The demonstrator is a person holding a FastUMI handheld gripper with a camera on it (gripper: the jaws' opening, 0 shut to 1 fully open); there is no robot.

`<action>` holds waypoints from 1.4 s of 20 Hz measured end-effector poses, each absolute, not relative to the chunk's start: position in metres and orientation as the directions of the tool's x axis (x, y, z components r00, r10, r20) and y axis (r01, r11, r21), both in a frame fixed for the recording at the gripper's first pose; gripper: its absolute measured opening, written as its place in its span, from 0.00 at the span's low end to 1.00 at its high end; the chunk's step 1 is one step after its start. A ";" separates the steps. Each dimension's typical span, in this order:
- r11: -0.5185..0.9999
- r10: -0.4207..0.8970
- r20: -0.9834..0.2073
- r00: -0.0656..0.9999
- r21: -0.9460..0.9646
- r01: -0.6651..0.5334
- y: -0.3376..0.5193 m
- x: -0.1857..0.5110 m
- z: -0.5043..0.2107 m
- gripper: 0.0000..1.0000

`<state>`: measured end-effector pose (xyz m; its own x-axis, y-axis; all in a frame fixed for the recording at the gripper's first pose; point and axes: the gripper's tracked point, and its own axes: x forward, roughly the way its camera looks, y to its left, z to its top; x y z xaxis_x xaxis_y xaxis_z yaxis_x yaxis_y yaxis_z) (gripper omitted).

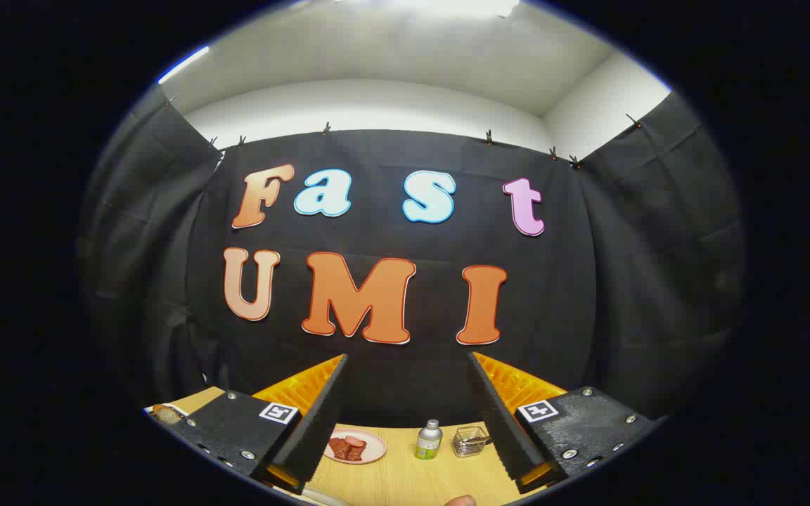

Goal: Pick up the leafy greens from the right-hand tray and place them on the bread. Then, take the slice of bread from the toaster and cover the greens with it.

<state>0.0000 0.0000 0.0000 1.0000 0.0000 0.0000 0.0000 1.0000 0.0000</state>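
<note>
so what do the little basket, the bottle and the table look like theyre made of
The basket, beyond the open gripper, looks like thin bare metal wire, see-through mesh. The bottle has a silvery, likely metal, cap; its body's material is hard to tell. The table looks like pale wood or wood-look laminate, with fine straight grain.

A pale yellow wooden table [405,478] with fine straight grain lies between and beyond the gripper [408,365], whose fingers stand wide apart with nothing between them, each finger mount carrying a small black-and-white square marker. Beyond the fingers on the table sit a light pink plate [371,450] holding dark red-brown and pinkish meat slices [346,447], a small bottle [429,440] with a silver-grey cap and yellow-green body, and a silvery wire basket [470,441]. Behind them hangs a plain black cloth wall [630,281] under a white ceiling [405,63].
</note>
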 end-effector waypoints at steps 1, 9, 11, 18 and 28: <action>1.000 -0.010 0.000 1.000 -0.002 0.010 -0.002 -0.001 0.001 0.98; 0.997 -0.068 0.062 0.996 -0.044 0.070 -0.024 -0.007 0.033 0.97; 0.996 -0.073 0.068 0.995 -0.051 0.077 -0.024 -0.010 0.035 0.97; 0.998 -0.057 0.015 0.998 -0.010 0.057 -0.017 -0.015 0.024 0.97; 0.999 -0.009 0.061 0.998 -0.030 0.011 -0.005 -0.023 0.040 0.97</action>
<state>-0.0225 -0.0047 0.0403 0.9981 -0.0091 0.0612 0.0110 0.9995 -0.0302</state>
